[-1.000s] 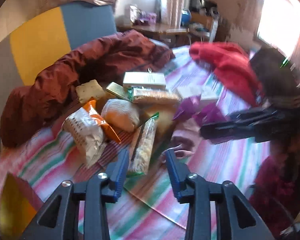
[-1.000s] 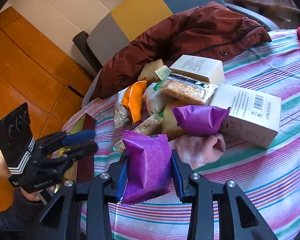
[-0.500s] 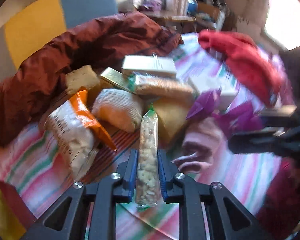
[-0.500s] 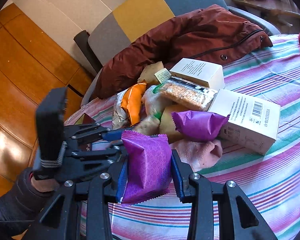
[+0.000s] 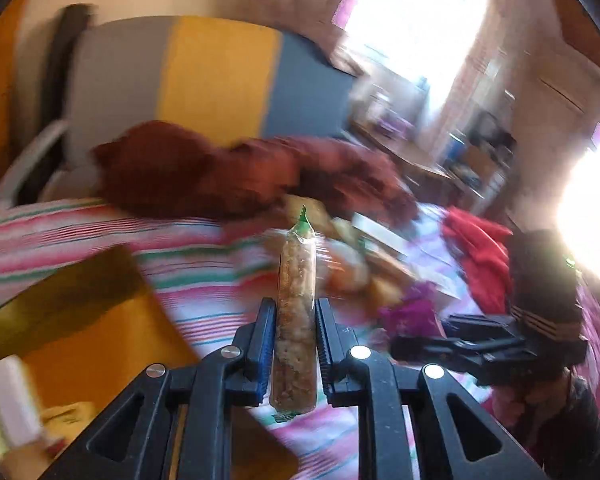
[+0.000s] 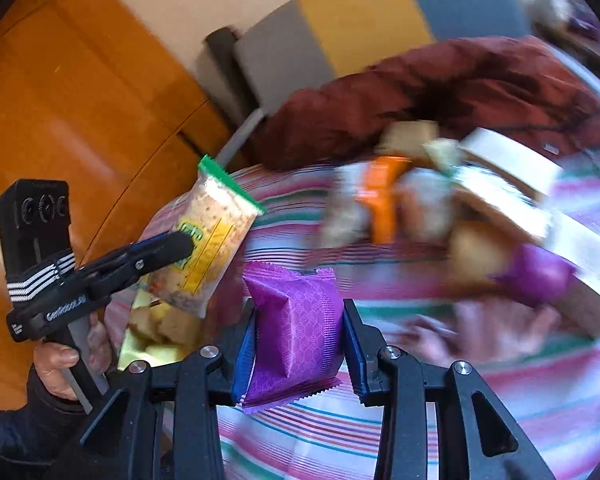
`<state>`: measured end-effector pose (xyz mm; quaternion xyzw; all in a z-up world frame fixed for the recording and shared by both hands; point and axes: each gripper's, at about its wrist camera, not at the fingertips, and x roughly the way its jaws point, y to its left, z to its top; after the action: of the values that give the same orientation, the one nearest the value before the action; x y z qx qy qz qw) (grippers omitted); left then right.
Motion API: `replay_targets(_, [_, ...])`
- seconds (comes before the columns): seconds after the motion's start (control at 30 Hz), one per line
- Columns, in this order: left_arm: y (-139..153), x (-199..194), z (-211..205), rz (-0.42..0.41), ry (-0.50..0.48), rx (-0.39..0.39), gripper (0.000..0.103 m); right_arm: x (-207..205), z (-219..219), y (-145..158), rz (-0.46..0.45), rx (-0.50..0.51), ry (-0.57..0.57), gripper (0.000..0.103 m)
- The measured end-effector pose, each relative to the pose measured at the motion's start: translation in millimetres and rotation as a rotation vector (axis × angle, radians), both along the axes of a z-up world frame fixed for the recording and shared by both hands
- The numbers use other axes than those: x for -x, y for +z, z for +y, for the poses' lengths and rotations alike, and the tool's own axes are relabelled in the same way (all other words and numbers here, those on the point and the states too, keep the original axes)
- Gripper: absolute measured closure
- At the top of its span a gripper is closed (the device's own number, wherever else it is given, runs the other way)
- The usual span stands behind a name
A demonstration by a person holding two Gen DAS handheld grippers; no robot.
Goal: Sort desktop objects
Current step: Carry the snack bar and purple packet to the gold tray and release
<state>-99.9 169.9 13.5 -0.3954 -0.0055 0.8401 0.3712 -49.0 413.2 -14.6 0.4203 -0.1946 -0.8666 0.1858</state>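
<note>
Nearest the right wrist camera, the right tongs are clamped on a purple snack packet, which stands upright between the blue pads above the striped cloth of the table. To the left, a person's hand holds the left tongs, and these are clamped on a long clear bag of grain crackers with a green sealed top, lifted clear of the cloth. Below that bag, at the near left edge of the table, lies a gold-lined tray with pale yellowish pieces in it. Farther back and to the right sits the blurred heap of remaining things: an orange-and-white snack bag, a second purple packet, a white carton and a pink cloth. Beyond the heap a dark red jacket is bunched along the far edge of the table. Behind it stands a chair back in grey, yellow and blue panels.
</note>
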Motion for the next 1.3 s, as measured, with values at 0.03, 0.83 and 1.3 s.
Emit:
replay_targets(0.03, [0.4, 6.7, -16.4, 0.007, 0.057, -0.001, 0.084, 7.1, -14.9, 3.7, 0.006, -0.002, 0.028, 0.064])
replay_targets(0.83, [-34.1, -34.0, -162.9, -0.031, 0.413, 0.035, 0.044, 27.1, -148.8, 2.5, -0.016, -0.094, 0.15, 0.025])
replay_targets(1.3, [-20.5, -81.7, -115.6, 0.135, 0.391, 0.248, 0.044, -25.4, -120.2, -3.2, 0.005, -0.189, 0.085, 0.017])
